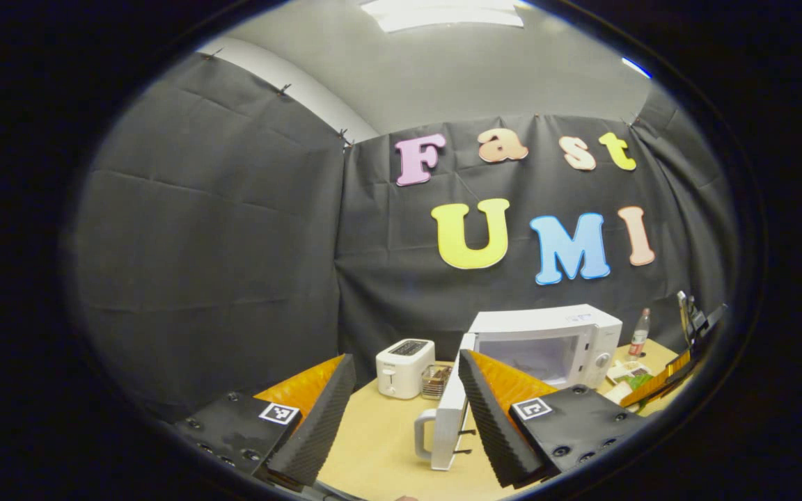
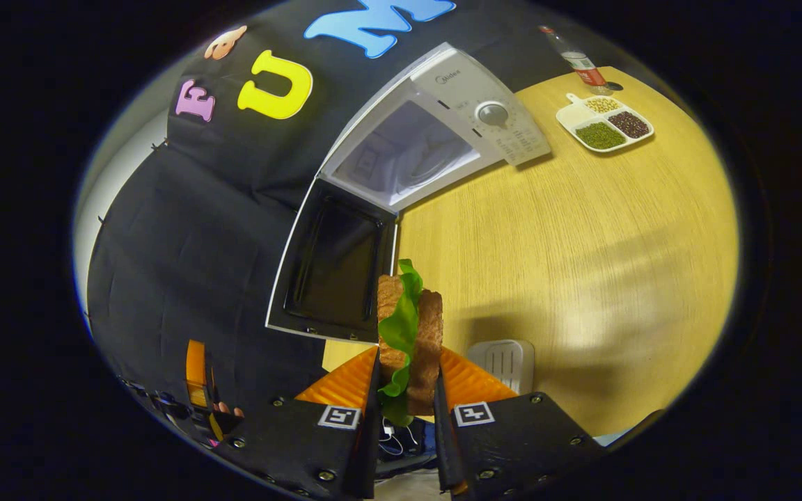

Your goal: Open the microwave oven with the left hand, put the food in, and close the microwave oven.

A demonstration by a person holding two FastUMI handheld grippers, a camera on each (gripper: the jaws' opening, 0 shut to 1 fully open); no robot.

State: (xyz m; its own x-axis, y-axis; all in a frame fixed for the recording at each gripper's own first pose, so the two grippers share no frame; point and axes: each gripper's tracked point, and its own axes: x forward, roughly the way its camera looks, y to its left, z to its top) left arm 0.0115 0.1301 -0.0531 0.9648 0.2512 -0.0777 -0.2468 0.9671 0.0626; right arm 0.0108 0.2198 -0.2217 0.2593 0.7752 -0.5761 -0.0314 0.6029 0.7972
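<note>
the microwave (image 1: 554, 344) stands at the back of the wooden table (image 1: 387, 438) against the black cloth wall, white, its door (image 1: 448, 417) swung wide open toward the camera so that it shows nearly edge-on in the left gripper view, its handle (image 1: 423, 433) on the near side. the left gripper (image 1: 401, 417) has its jaws wide apart and holds nothing — the open door and its handle show in the gap between the two ridged black fingers, farther off, not touched. just left of the microwave sits a white toaster (image 1: 404, 367), and a small wire rack (image 1: 436, 381) stands between the two. to the right of the microwave are a bottle (image 1: 640, 332) and some food items near the table's edge.

in the right gripper view the right gripper (image 2: 404, 403) is clamped on the sandwich (image 2: 409, 334) — two brown slices with a green lettuce leaf between them, held on edge, both fingers pressing its flat sides. beyond the sandwich the microwave (image 2: 436, 132) shows with its cavity open and the dark inner face of the door (image 2: 335, 268) turned toward the camera; the sandwich is outside the oven, in front of the door's edge. a divided white tray (image 2: 606, 122) of beans and grains lies on the table (image 2: 582, 264) past the microwave's dial, with the bottle (image 2: 575, 59) just beyond it. a small white ribbed object (image 2: 505, 362) lies on the table just right of the gripper.
</note>
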